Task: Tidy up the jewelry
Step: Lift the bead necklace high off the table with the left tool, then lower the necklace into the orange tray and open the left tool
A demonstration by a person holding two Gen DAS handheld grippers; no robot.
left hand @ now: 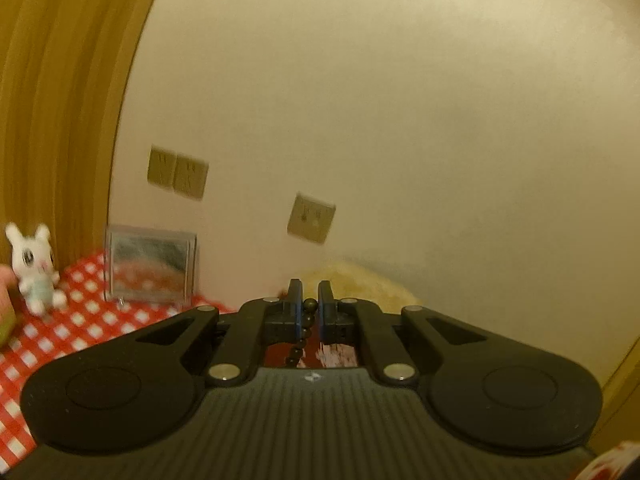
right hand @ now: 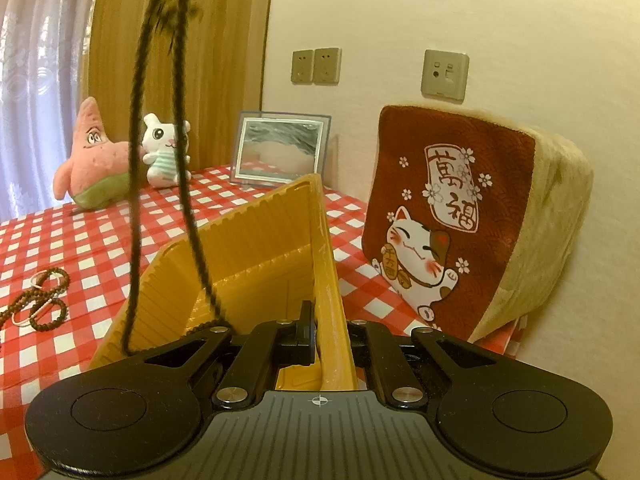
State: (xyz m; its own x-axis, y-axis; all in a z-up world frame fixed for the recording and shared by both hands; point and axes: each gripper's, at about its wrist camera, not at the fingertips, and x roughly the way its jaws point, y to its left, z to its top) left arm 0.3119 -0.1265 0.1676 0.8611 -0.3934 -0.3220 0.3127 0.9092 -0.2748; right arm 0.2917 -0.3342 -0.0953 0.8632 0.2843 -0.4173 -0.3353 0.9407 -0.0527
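My left gripper (left hand: 310,296) is shut on a dark bead necklace (left hand: 310,305); one bead sits between the blue pads and the strand trails down under them. In the right wrist view that necklace (right hand: 136,184) hangs as a long double strand from above, and its lower end dips into an open yellow box (right hand: 256,232). My right gripper (right hand: 328,320) is shut on the yellow box's right wall, which holds the box tilted on the red checked tablecloth (right hand: 80,240). A heap of brown bead bracelets (right hand: 44,296) lies on the cloth to the left of the box.
A red lucky-cat cushion (right hand: 460,216) leans on the wall at the right. A picture frame (right hand: 280,148), a white rabbit toy (right hand: 164,148) and a pink starfish plush (right hand: 92,152) stand at the back. Curtains hang at the far left.
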